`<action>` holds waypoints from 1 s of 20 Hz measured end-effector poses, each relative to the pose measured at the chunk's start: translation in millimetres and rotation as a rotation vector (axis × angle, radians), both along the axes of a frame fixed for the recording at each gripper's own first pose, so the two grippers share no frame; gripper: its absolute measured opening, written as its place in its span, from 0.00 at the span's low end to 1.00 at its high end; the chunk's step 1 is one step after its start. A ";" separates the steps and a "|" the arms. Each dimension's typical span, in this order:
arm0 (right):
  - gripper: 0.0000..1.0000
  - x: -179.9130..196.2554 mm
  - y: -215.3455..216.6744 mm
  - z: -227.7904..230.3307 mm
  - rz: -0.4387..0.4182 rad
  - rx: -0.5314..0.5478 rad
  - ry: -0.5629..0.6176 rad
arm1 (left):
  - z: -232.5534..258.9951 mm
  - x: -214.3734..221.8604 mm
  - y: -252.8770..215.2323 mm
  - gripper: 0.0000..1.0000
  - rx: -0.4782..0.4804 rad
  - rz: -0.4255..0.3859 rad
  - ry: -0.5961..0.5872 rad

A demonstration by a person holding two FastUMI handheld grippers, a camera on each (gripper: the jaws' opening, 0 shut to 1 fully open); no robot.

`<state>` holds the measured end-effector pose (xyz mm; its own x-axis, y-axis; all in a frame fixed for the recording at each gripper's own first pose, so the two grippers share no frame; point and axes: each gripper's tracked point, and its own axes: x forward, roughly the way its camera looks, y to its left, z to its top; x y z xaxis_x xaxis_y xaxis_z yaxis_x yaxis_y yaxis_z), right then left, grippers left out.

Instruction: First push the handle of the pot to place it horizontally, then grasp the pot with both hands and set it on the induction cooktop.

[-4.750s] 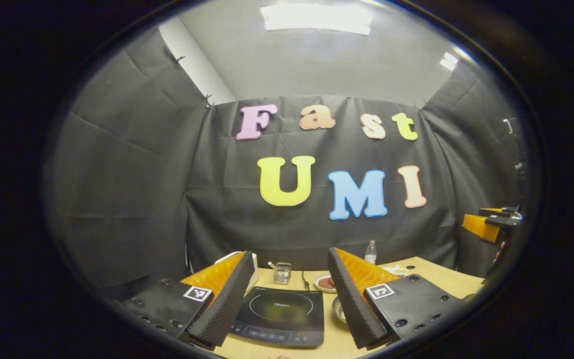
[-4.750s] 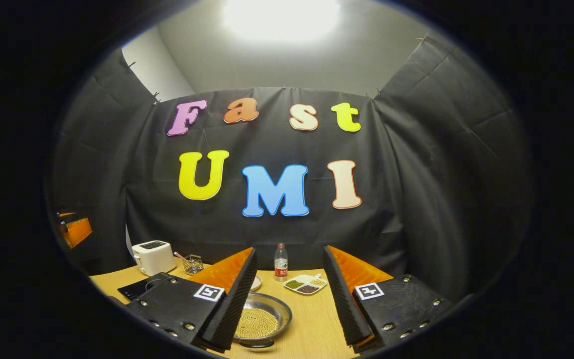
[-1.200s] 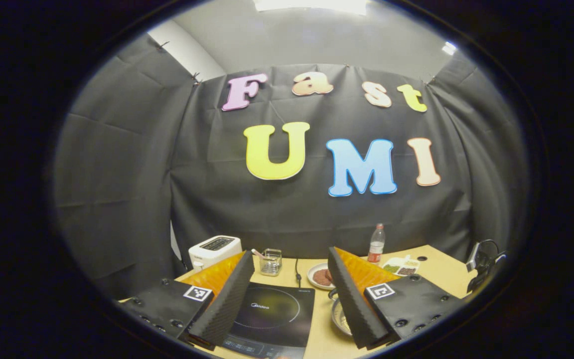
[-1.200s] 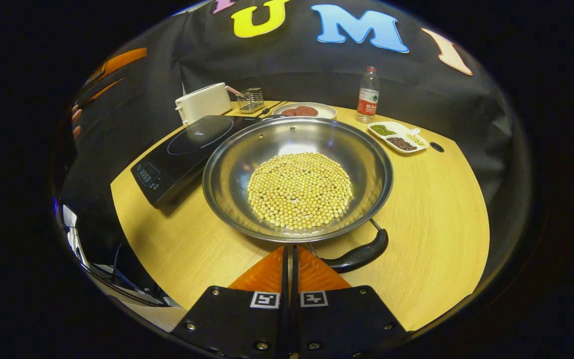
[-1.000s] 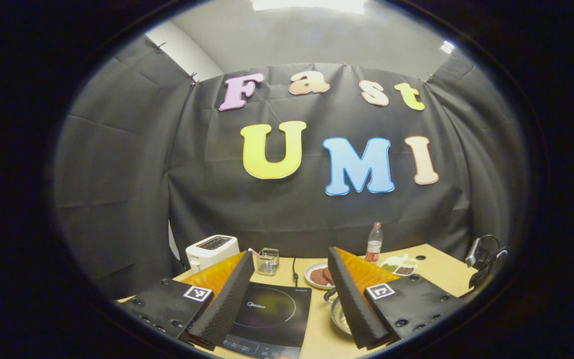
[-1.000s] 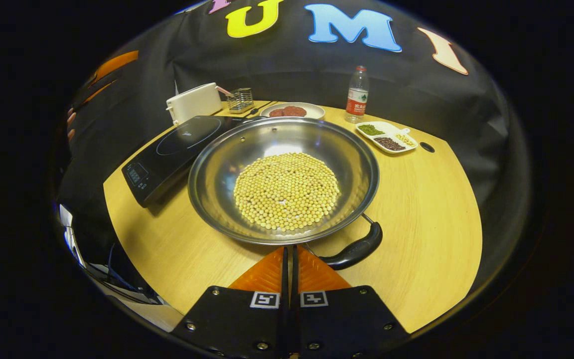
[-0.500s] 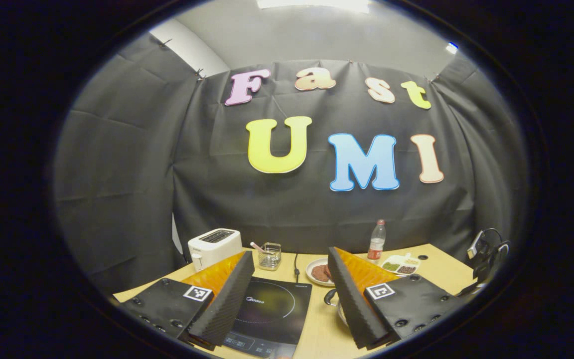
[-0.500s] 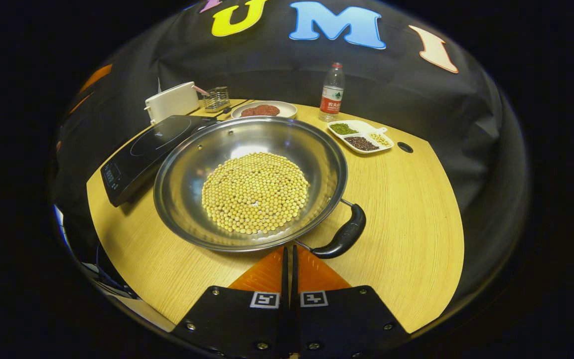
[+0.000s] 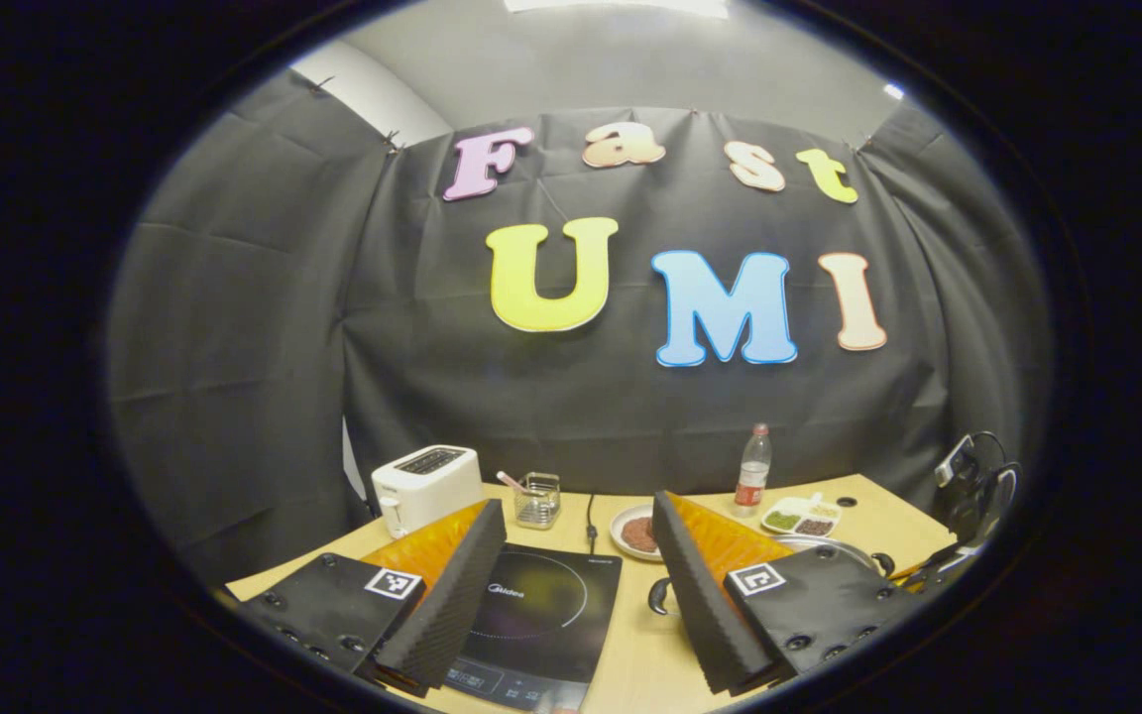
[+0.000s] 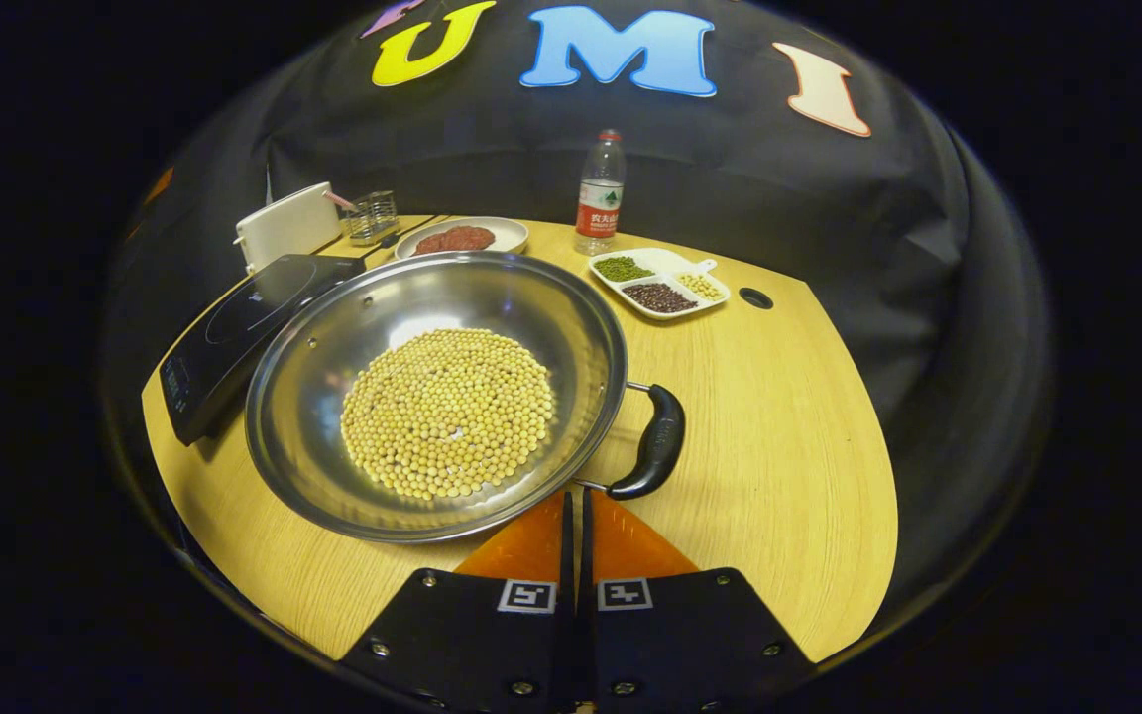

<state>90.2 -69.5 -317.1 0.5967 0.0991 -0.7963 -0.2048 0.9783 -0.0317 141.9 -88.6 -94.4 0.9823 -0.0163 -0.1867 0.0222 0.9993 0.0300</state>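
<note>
Right gripper view has the right gripper [image 10: 576, 516] jaws clenched empty by the pot [image 10: 432, 392]; it's probably heavy with beans, so grab both handles [image 10: 655, 441].

pot [image 10: 333, 397] right of cooktop [image 10: 234, 327], on table [image 10: 779, 446]

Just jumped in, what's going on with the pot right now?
The right gripper, fingers closed together, sits at the near rim of the pot of soybeans, beside its black handle, apparently nudging it round. The left gripper is open above the induction cooktop, holding nothing. The pot rests on the table, not yet on the cooktop.
</note>
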 end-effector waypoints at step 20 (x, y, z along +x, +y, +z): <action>0.98 51.3 -17.1 73.6 -0.243 0.109 -0.306 | -124.4 70.1 -85.9 0.98 -0.078 -0.232 0.248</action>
